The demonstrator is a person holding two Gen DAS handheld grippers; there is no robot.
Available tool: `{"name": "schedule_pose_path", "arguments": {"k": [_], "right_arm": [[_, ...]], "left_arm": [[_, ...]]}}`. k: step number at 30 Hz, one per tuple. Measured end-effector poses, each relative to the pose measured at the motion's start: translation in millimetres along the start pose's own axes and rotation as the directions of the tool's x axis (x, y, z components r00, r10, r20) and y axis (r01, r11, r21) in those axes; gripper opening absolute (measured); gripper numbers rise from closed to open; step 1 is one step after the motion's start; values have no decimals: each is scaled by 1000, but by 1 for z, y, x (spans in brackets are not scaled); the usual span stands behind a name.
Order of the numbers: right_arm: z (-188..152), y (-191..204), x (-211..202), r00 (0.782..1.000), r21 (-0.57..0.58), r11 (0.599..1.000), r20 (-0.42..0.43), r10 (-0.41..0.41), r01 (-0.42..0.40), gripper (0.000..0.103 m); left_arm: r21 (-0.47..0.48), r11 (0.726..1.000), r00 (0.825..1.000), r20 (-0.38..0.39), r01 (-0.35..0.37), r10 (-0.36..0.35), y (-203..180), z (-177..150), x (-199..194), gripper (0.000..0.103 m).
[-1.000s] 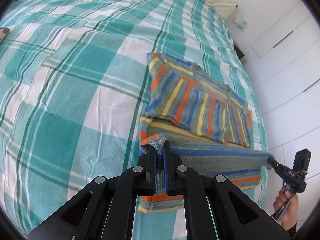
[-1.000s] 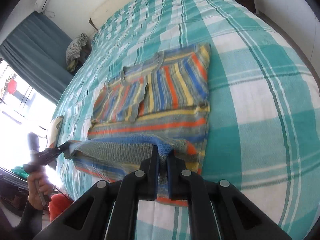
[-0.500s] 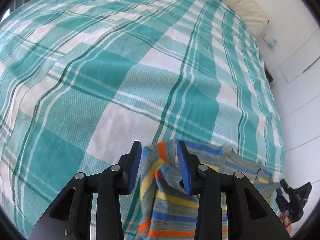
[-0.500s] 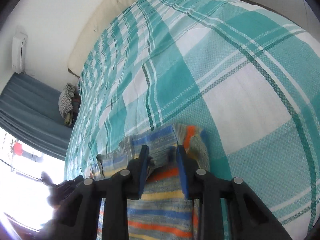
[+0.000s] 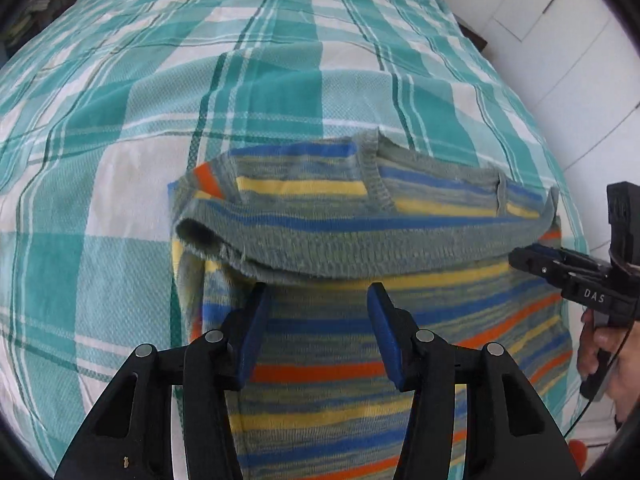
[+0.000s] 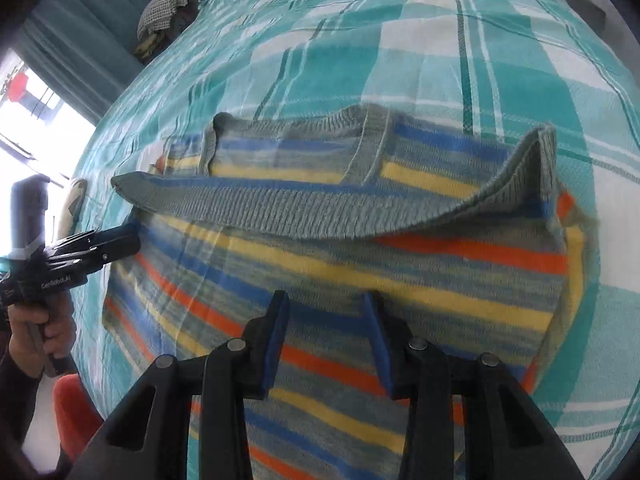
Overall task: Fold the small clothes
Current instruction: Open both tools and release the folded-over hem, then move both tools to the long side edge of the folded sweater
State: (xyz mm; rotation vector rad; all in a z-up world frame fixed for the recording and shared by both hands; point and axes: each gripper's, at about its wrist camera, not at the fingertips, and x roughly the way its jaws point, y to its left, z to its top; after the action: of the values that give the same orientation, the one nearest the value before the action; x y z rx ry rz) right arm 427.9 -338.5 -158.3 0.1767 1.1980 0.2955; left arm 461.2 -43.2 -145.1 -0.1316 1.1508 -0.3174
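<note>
A knitted sweater [image 5: 400, 216] striped in blue, yellow, orange and grey lies folded on the teal plaid bedspread [image 5: 120, 120]. Its grey ribbed hem [image 5: 360, 248] rests across the upper part, just short of the collar. My left gripper [image 5: 316, 292] hovers over the fold near the hem's left end. Its jaws are opening, with no cloth between the blue pads. In the right wrist view, my right gripper [image 6: 324, 300] stands open above the sweater [image 6: 360, 264], short of the hem [image 6: 300, 216], whose right corner curls up. Each view shows the other gripper beside the cloth: the right gripper [image 5: 536, 260] and the left gripper [image 6: 120, 244].
White cupboard doors [image 5: 580, 60] stand close along the bed's right side. At the far end a bundle of clothes [image 6: 168, 4] sits by teal curtains [image 6: 80, 40]. An orange-red object [image 6: 72, 408] shows below the bed edge. A person's hand [image 5: 608, 344] holds the right gripper's handle.
Both grippers carried the grey hem forward over the sweater toward the collar, then opened and let it drop. The hem now lies folded over the upper part.
</note>
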Motion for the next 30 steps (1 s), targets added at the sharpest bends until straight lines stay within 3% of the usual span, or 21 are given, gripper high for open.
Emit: {"name": "schedule_pose_path", "arguments": {"k": [1, 3, 5, 7, 10, 12, 14, 16, 18, 20, 22, 26, 30], "right_arm": [[11, 0, 0, 997, 34, 999, 78, -22, 19, 40], [25, 1, -16, 967, 96, 993, 241, -89, 67, 40], [25, 4, -40, 936, 129, 991, 343, -77, 34, 42], [13, 6, -57, 930, 118, 993, 366, -30, -15, 47], [-19, 22, -63, 957, -16, 1000, 289, 0, 4, 47], [-53, 27, -57, 977, -93, 995, 215, -19, 40, 47], [-95, 21, -49, 991, -128, 989, 119, -64, 79, 47], [-145, 6, -48, 992, -136, 983, 43, -119, 124, 47], [-188, -5, -68, 992, -153, 982, 77, -100, 111, 47], [-208, -14, -88, 989, -132, 982, 89, -121, 133, 48], [-209, -33, -104, 990, -47, 997, 125, -60, 67, 49], [-166, -81, -120, 966, 151, 985, 256, 43, -84, 56], [-110, -117, -97, 952, 278, 930, 254, 170, -240, 57]], "left_arm": [[-85, 996, 999, 43, 7, -3, 9, 14, -3, 52], [-239, 970, 993, 119, 54, -26, 30, 30, -17, 57], [-282, 956, 986, 165, 81, -34, 41, 29, -34, 65], [-175, 983, 983, 182, 59, -27, 33, 13, -46, 67], [56, 998, 988, 151, -19, 11, 10, -37, -47, 68], [185, 981, 997, 64, -64, 53, 2, -82, -34, 68], [269, 951, 987, 11, -155, 157, 4, -128, -27, 67], [338, 919, 979, 74, -204, 190, 3, -166, -47, 68], [401, 890, 976, 103, -217, 191, -9, -191, -67, 70], [464, 864, 979, 140, -195, 146, -34, -206, -79, 73], [539, 828, 983, 169, -155, 74, -73, -215, -83, 81], [662, 742, 979, 198, -102, -42, -161, -220, -63, 83], [694, 720, 978, 165, -24, -126, -242, -211, -23, 83]]}}
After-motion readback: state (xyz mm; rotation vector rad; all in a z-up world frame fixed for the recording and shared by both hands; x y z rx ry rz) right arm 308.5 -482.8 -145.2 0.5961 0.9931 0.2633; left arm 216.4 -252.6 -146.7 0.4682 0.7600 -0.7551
